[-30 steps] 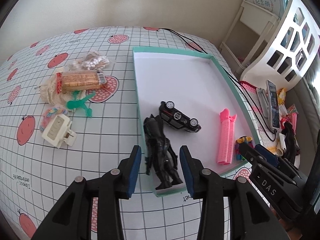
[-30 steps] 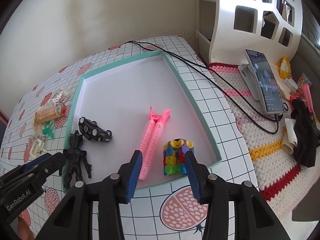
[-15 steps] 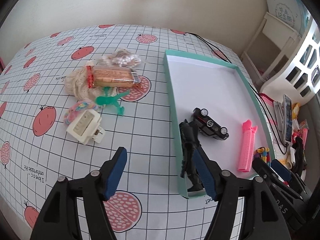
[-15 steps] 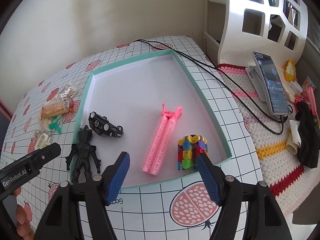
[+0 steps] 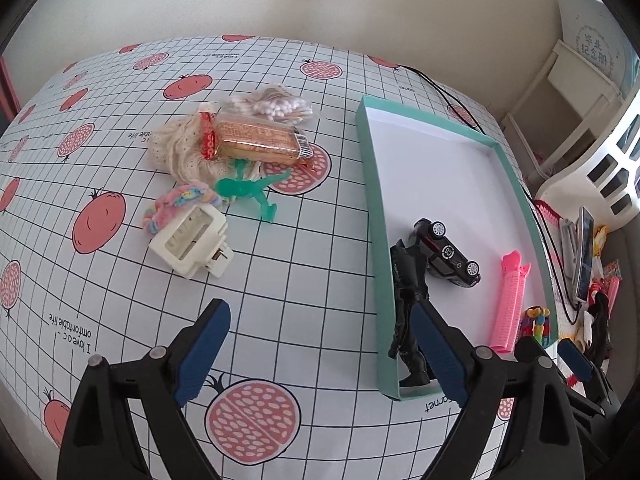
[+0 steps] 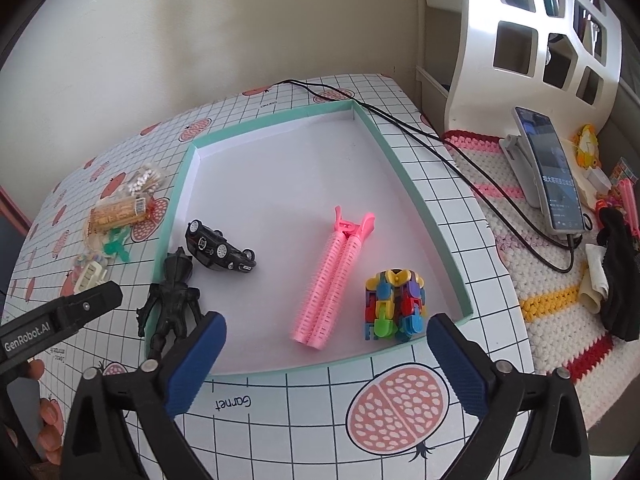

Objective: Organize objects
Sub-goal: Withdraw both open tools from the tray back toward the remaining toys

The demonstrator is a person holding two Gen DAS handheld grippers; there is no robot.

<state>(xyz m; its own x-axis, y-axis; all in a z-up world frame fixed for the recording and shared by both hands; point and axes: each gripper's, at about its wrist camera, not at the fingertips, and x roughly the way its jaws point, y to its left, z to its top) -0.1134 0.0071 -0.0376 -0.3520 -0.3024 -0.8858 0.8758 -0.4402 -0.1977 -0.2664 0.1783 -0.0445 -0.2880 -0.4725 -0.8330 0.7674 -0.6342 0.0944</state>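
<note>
A teal-rimmed white tray (image 5: 370, 184) (image 6: 408, 176) holds a black figure (image 5: 408, 300) (image 6: 172, 300) leaning over its near-left rim, an overturned black toy car (image 5: 448, 254) (image 6: 218, 250), a pink hair roller clip (image 5: 510, 300) (image 6: 334, 280) and a multicoloured block toy (image 6: 394, 306) (image 5: 538, 320). My left gripper (image 5: 320, 350) hangs open over the tablecloth left of the tray, holding nothing. My right gripper (image 6: 326, 360) is open just in front of the tray's near rim, empty.
On the cloth left of the tray lie a wrapped snack bar (image 5: 256, 140), a bag of cotton swabs (image 5: 280, 108), a green toy figure (image 5: 248, 192), a pastel scrunchie (image 5: 180, 204) and a cream plug adapter (image 5: 190, 240). A phone on a stand (image 6: 548, 168) and a cable (image 6: 440, 144) lie to the right.
Both grippers opened wide, letting go of the black figure and the block toy, which stay in the tray. The left gripper swung left over the cloth; the right one drew back.
</note>
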